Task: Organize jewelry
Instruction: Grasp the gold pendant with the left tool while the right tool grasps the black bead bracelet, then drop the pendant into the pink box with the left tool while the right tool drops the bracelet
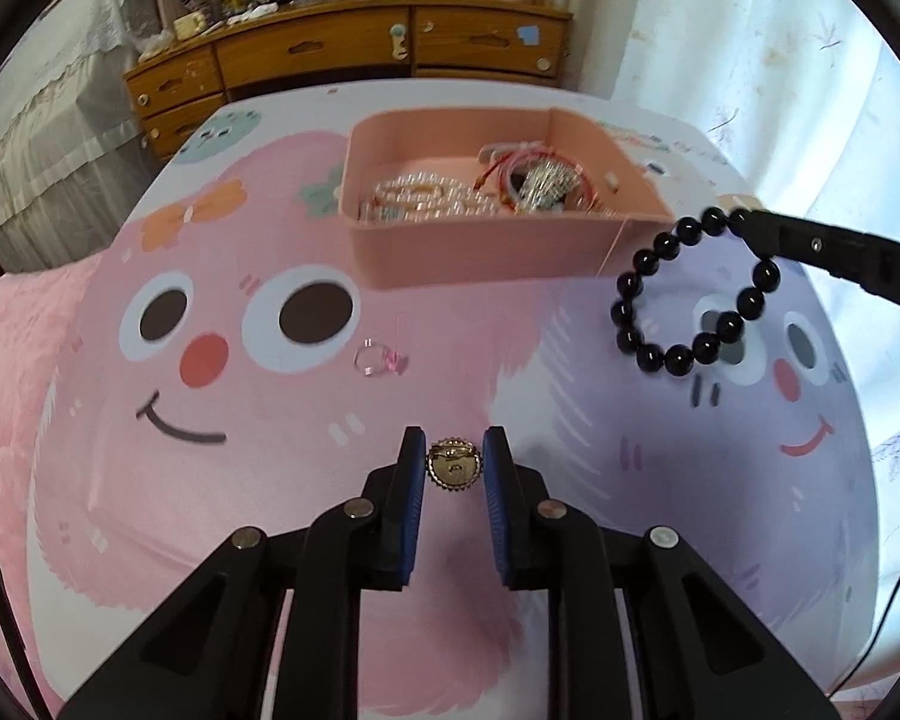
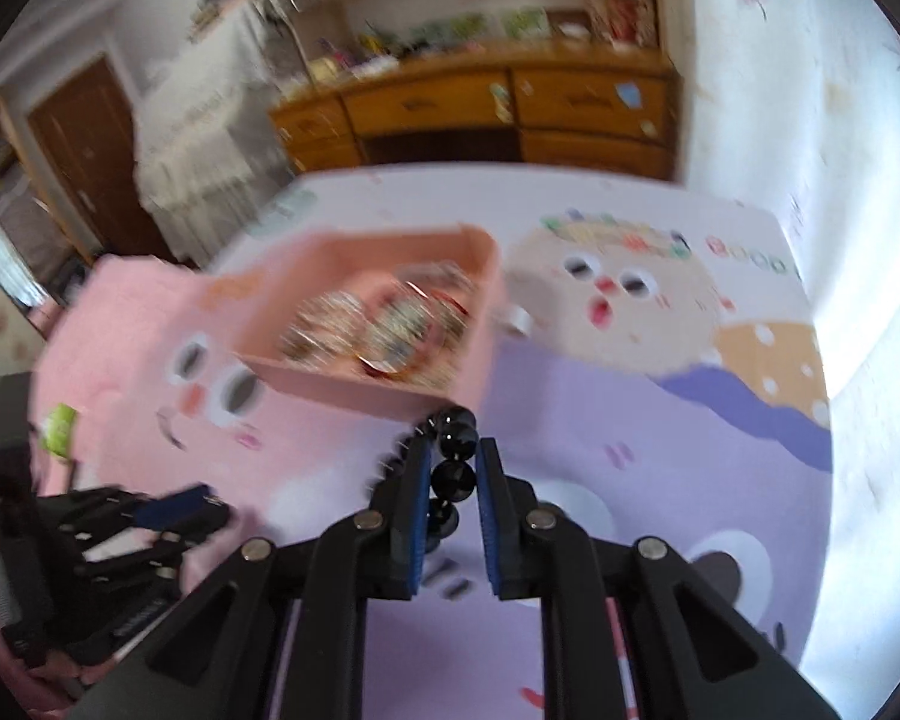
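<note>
My left gripper [image 1: 453, 461] is shut on a small round gold brooch [image 1: 455, 465], low over the cartoon cloth. My right gripper [image 2: 455, 468] is shut on a black bead bracelet [image 2: 455, 457]; in the left wrist view the bracelet [image 1: 693, 291] hangs from the right gripper's tip, above the cloth and just right of the pink box [image 1: 486, 252]. The pink box [image 2: 354, 381] holds pearl strands, red cords and a sparkly piece. A clear pink ring [image 1: 380, 358] lies on the cloth ahead of my left gripper. The left gripper [image 2: 168, 516] shows blurred in the right wrist view.
The table wears a cartoon-face cloth [image 1: 210, 420] in pink and lilac. A wooden dresser [image 1: 354, 60] stands beyond the far edge, a white curtain [image 1: 780, 90] at the right. A small white ring-like object [image 2: 519, 319] lies by the box.
</note>
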`<state>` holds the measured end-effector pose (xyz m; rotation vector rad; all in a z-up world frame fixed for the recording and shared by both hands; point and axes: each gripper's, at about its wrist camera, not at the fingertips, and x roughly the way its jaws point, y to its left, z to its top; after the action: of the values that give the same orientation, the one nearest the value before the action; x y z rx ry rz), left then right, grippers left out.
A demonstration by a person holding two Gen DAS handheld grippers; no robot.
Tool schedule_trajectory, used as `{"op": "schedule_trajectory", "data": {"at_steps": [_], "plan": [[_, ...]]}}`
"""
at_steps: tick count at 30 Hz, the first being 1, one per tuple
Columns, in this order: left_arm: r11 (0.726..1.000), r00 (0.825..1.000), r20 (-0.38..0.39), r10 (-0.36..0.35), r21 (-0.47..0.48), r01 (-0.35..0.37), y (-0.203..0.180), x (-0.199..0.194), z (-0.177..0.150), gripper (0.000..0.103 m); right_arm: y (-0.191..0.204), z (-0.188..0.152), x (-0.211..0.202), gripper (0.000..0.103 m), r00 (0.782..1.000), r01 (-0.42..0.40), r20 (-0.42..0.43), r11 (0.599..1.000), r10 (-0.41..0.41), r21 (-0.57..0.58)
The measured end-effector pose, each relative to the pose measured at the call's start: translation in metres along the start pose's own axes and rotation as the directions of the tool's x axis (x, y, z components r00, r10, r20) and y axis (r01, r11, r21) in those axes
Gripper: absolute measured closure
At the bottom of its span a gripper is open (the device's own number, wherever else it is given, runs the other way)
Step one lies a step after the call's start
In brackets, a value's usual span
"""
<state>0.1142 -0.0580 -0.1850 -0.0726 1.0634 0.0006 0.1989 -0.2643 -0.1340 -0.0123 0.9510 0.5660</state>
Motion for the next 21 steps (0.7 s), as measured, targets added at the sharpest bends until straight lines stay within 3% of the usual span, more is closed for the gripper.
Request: {"op": "schedule_trajectory", "data": {"at_steps": [9,15,21], "plan": [[0.992,0.992,-0.005,-0.127,0.011,0.127,-0.004,-0.028,0.029,0.086,0.037,0.028,-0.018,0.088,0.988,-0.086,0.123,0.995,0.090,-0.042],[0.988,0.995,0.044,-0.088,0.127,0.082,-0.009,-0.040,0.053,0.086,0.053,0.051,-0.015,0.088,0.972,-0.133,0.184,0.988,0.145,-0.072],[0.987,0.990,0.099,-0.098,0.138,0.084,0.006,-0.047,0.084,0.086,0.064,0.071,-0.002,0.088,0.962,-0.136,0.220,0.984,0.159,-0.117]]}}
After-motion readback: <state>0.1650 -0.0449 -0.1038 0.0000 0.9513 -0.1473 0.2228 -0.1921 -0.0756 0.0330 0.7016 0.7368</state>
